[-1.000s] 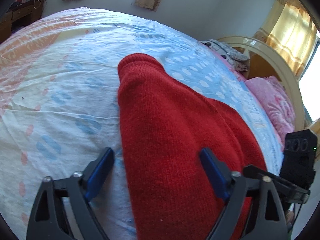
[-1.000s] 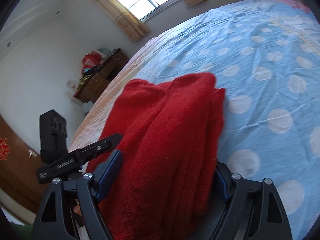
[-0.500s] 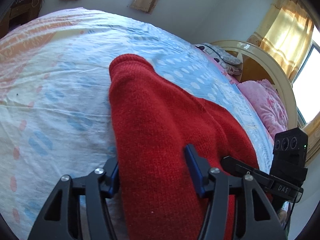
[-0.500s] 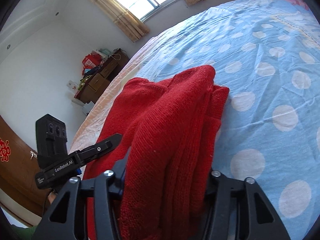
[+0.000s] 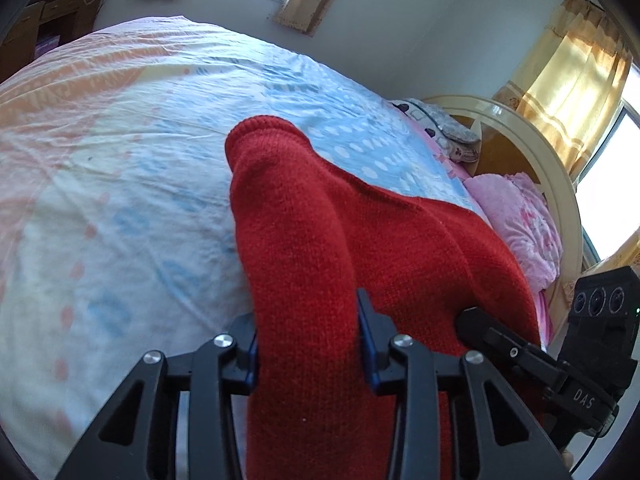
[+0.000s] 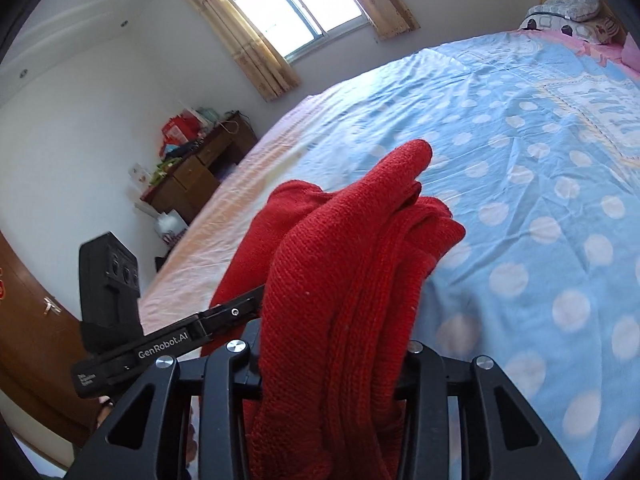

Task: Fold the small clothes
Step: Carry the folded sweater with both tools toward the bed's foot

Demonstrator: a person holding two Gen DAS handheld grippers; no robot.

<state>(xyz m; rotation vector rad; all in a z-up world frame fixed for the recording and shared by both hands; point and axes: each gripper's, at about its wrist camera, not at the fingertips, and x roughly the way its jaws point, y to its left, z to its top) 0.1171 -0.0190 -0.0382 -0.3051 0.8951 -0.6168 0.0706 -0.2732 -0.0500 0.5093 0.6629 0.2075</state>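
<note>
Now my left gripper (image 5: pixel 308 344) is clamped on a bunched fold of the red knitted sweater (image 5: pixel 320 240), its jaws having just been closing with the knit between them. My right gripper (image 6: pixel 332 360) pinches the stacked edges of the same sweater (image 6: pixel 352 264), its jaws likewise having just been closing on the cloth. The garment drapes forward from both grips onto the blue bedsheet with white dots (image 6: pixel 540 168); how far its front edge is raised I cannot quite judge through the fisheye. Beyond lie a pink floral pillow (image 5: pixel 520 216) and the cream curved headboard (image 5: pixel 548 168).
</note>
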